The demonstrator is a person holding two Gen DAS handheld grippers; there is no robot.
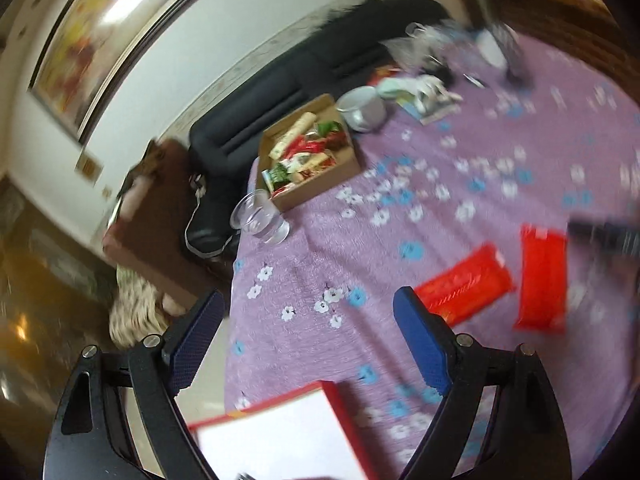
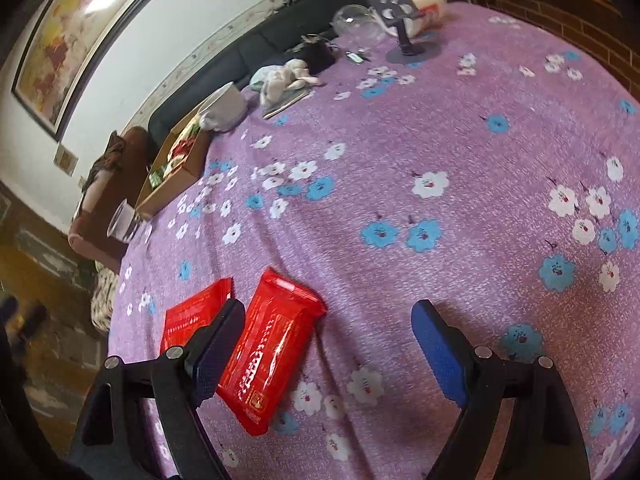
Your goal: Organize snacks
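Note:
Two red snack packets (image 2: 272, 360) (image 2: 188, 316) lie side by side on the purple flowered tablecloth (image 2: 400, 140). My right gripper (image 2: 328, 312) hovers over them, open; its left finger (image 2: 216, 344) overlaps the gap between the packets and its pads press on nothing. In the blurred left wrist view the same packets (image 1: 464, 284) (image 1: 542, 280) lie to the right of my left gripper (image 1: 308, 298), which is open over bare cloth. An open cardboard box (image 1: 352, 160) full of mixed snacks stands at the table's far left edge.
A clear glass (image 1: 260, 218) stands by the box and a grey bowl (image 1: 362, 108) behind it. A white, red-edged flat thing (image 1: 288, 436) shows beneath the left fingers. Soft toy (image 2: 280, 78), glass bowl (image 2: 356, 24) and phone stand (image 2: 404, 28) sit at the back. Dark sofa (image 1: 280, 92) beyond.

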